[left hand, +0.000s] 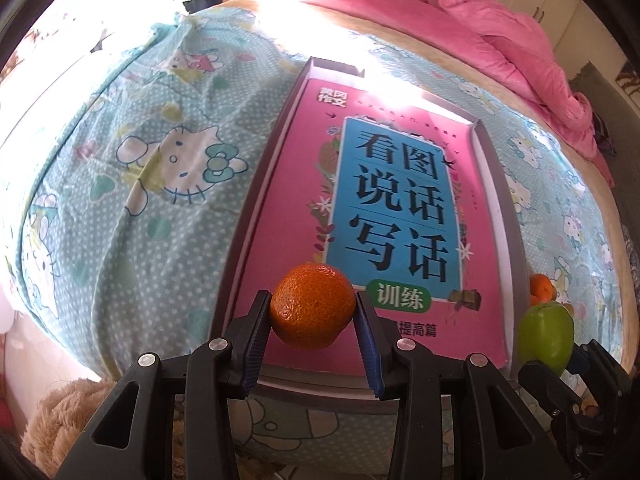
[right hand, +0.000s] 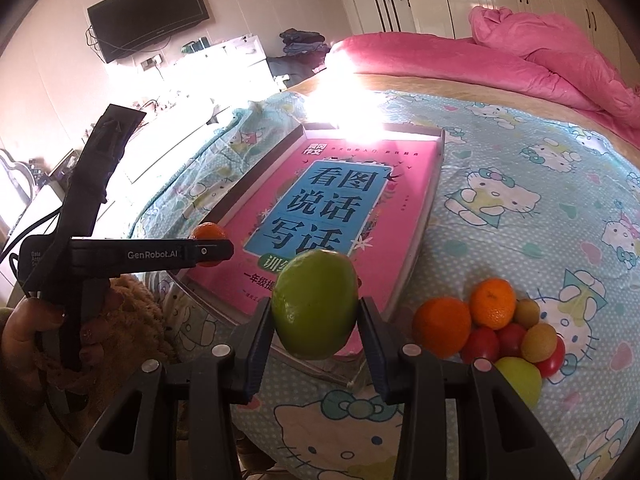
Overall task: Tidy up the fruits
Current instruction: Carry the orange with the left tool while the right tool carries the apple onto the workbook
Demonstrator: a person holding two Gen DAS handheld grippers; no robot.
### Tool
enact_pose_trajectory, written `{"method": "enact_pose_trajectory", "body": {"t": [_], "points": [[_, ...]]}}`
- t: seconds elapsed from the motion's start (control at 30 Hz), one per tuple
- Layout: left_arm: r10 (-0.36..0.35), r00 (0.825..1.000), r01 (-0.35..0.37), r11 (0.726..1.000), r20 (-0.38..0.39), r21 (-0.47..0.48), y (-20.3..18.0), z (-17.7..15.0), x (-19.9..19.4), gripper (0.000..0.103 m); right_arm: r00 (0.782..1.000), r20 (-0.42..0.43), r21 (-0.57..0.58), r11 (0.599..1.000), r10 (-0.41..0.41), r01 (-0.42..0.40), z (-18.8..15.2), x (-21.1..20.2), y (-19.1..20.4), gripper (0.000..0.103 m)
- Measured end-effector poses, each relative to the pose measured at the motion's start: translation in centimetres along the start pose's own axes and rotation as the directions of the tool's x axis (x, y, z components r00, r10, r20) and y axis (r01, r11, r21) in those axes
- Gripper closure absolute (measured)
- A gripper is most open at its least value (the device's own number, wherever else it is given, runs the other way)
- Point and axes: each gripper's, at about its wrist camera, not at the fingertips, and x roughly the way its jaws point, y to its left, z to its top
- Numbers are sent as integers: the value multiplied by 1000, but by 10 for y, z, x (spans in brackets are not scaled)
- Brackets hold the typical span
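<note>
The left gripper [left hand: 314, 320] clamps an orange [left hand: 313, 306] over the near end of the tray [left hand: 496, 184], above the pink book [left hand: 292, 208] lying in it. The right gripper [right hand: 316, 326] grips a green fruit [right hand: 315, 305] at the tray's near right corner. The fruit pile [right hand: 496, 328] sits on the sheet [right hand: 520, 184] just right of the tray.

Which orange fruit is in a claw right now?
The round orange mandarin clamped in the left claw, over the pink book; the other two oranges sit in the pile.
</note>
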Motion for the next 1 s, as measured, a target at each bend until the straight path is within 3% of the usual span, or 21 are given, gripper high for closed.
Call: {"method": "enact_pose_trajectory", "body": {"t": [1.0], "points": [[30, 999, -31, 999, -27, -17, 5, 1, 12, 60, 995, -95, -84, 996, -34, 26, -10, 33, 13, 60]]}}
